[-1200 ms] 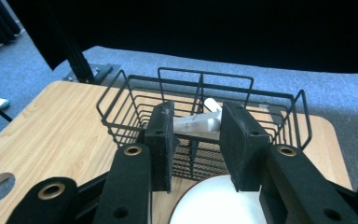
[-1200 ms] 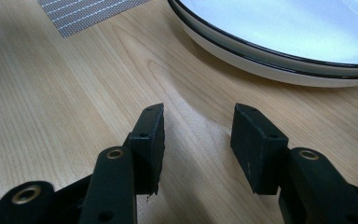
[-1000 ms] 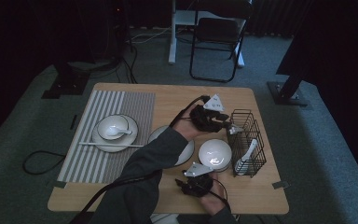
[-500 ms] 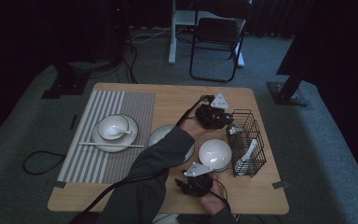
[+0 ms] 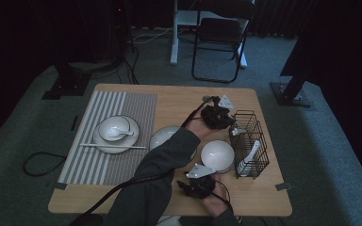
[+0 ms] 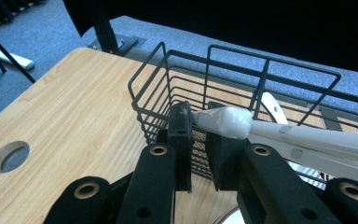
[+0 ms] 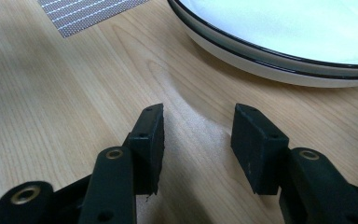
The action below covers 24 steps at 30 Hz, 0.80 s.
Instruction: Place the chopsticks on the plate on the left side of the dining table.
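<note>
Two white ceramic spoons (image 5: 249,157) in the black wire basket (image 5: 259,141) beside the left tongs, a third in the far bowl; two bowls (image 5: 218,155); two plates (image 5: 162,136).

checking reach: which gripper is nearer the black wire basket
Left. The left gripper is at the wire basket's rim, jaws closing on a white spoon; the right gripper rests open near the table's front edge.
</note>
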### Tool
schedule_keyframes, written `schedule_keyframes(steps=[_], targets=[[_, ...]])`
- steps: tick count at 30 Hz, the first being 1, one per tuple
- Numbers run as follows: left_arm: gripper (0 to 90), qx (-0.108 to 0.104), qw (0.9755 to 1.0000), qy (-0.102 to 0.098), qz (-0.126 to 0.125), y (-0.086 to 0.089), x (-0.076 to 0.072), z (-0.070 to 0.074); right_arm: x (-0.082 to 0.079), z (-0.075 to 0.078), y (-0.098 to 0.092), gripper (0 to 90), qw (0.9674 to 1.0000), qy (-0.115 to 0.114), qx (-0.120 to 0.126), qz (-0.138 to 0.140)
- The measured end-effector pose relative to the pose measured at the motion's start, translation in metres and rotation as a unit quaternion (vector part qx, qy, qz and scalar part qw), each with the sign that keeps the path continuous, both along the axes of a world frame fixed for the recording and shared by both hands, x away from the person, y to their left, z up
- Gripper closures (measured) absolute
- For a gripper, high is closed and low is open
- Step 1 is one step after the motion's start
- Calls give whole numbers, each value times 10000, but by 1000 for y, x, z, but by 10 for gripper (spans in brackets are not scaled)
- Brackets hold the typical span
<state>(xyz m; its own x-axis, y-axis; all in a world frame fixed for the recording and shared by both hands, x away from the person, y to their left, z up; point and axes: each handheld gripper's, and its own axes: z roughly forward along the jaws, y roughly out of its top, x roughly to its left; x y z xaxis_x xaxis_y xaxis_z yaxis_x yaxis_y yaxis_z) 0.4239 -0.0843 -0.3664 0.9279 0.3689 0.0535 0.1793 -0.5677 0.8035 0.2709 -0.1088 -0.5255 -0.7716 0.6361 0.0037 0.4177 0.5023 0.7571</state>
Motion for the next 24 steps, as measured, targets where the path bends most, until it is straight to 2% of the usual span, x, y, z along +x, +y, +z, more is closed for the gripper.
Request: schedule_keyframes(steps=[10, 15, 24], targets=[[819, 85, 9999, 55, 53, -5, 3, -1, 0, 0, 0, 535, 10000, -1, 3, -1], [832, 109, 9999, -10, 132, -5, 4, -1, 0, 0, 0, 535, 10000, -7, 2, 1], [846, 26, 9997, -65, 232, -2, 4, 0, 0, 0, 0, 535, 10000, -11, -1, 0]])
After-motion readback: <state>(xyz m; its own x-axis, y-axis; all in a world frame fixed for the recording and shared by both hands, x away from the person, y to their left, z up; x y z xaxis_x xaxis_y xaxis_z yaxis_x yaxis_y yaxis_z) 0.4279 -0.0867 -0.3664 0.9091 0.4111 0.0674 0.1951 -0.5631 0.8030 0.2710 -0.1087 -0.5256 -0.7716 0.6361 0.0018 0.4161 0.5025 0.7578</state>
